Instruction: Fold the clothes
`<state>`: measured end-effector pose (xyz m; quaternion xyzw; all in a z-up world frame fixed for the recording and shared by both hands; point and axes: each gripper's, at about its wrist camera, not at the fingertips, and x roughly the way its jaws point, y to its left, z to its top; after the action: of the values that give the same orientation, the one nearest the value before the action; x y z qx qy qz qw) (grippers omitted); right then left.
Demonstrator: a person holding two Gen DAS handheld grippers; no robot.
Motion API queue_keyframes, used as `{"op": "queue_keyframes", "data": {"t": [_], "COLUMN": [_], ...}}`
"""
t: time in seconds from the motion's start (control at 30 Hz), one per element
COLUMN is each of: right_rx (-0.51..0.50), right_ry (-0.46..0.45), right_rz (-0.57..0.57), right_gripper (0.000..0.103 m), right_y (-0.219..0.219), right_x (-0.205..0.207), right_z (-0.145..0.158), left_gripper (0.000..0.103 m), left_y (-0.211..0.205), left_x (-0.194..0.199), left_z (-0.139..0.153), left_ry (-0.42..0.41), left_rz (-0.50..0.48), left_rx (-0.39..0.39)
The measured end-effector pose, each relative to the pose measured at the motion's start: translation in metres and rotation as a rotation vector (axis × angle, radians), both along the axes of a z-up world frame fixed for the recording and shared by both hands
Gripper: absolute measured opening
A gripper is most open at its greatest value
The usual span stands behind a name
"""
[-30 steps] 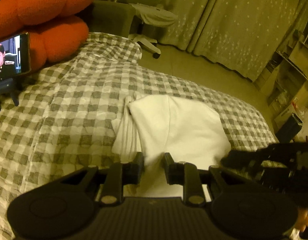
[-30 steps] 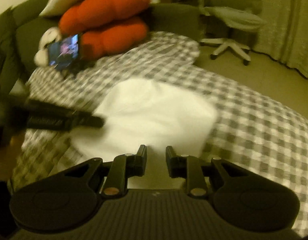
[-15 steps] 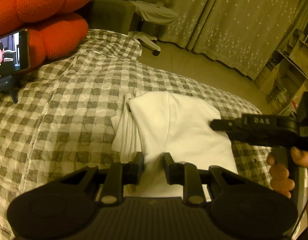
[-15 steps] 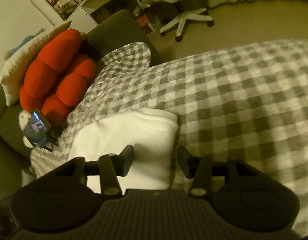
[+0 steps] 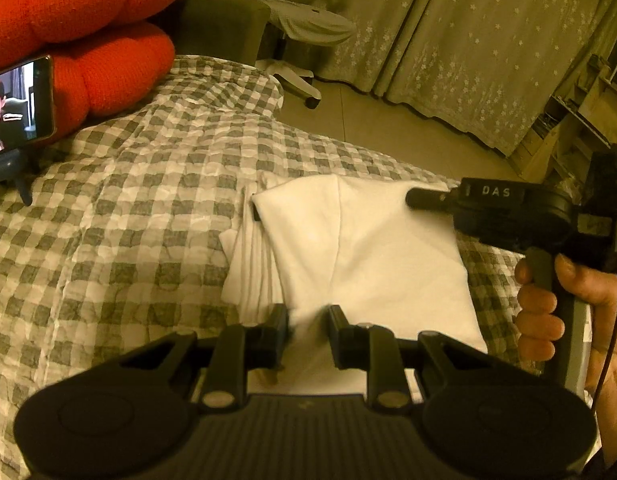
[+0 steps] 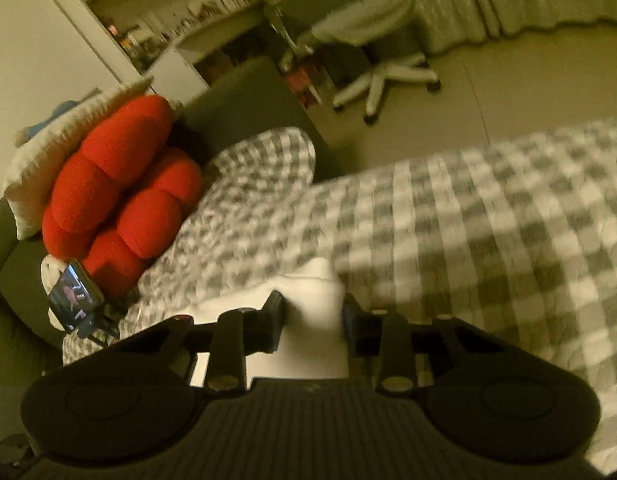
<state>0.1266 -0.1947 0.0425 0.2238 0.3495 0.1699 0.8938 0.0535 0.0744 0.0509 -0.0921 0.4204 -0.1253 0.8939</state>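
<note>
Where the grey-and-white checked quilt (image 5: 140, 208) puckers into soft seersucker ridges across the bed, a folded white garment (image 5: 368, 248) lies flat on it, smooth cotton with one crease running down its middle and a stack of thinner layered edges showing along its left side. At the near hem, the left gripper (image 5: 308, 332) has its matte black fingers set narrowly apart with white cloth filling the gap; whether they pinch it I cannot tell. From the right, the right gripper (image 6: 312, 316) has its jaws closing around the garment's far right corner, and a bunched fold of cloth stands between them, not visibly squeezed. A hand (image 5: 556, 304) wraps its pistol grip. Behind, a chunky knitted red cushion (image 5: 88, 40) props a phone (image 5: 20, 108) with a lit screen.
</note>
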Motion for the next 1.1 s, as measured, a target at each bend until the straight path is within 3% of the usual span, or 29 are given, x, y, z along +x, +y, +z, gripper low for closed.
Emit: {"op": "queue_keyframes", "data": {"t": [0.17,0.37,0.67,0.93,1.1], "right_rx": [-0.042,-0.105,-0.093,-0.223,-0.191], "right_ry": [-0.012,-0.091,-0.077,-0.069,-0.085], "right_rz": [-0.008,-0.009,-0.003,-0.021,-0.033], "right_gripper": [0.033,0.034,0.035,0.035,0.035], "right_y": [0.003,0.014,0.012,0.027,0.018], "right_x": [0.003,0.0,0.005,0.002,-0.001], "right_z": [-0.007,0.0,-0.005,-0.004,0.004], "left_gripper": [0.023,0.023,0.023,0.023,0.023], "left_y": [0.0,0.002,0.0,-0.001,-0.003], "left_x": [0.0,0.001,-0.001,-0.001,-0.002], "left_z": [0.0,0.0,0.001,0.0,-0.001], "left_ry": [-0.001,0.002,-0.001,-0.005,-0.011], "left_rz": [-0.003,-0.003,-0.005,-0.005,-0.008], "left_rx": [-0.001,-0.009,-0.002,0.004,0.019]}}
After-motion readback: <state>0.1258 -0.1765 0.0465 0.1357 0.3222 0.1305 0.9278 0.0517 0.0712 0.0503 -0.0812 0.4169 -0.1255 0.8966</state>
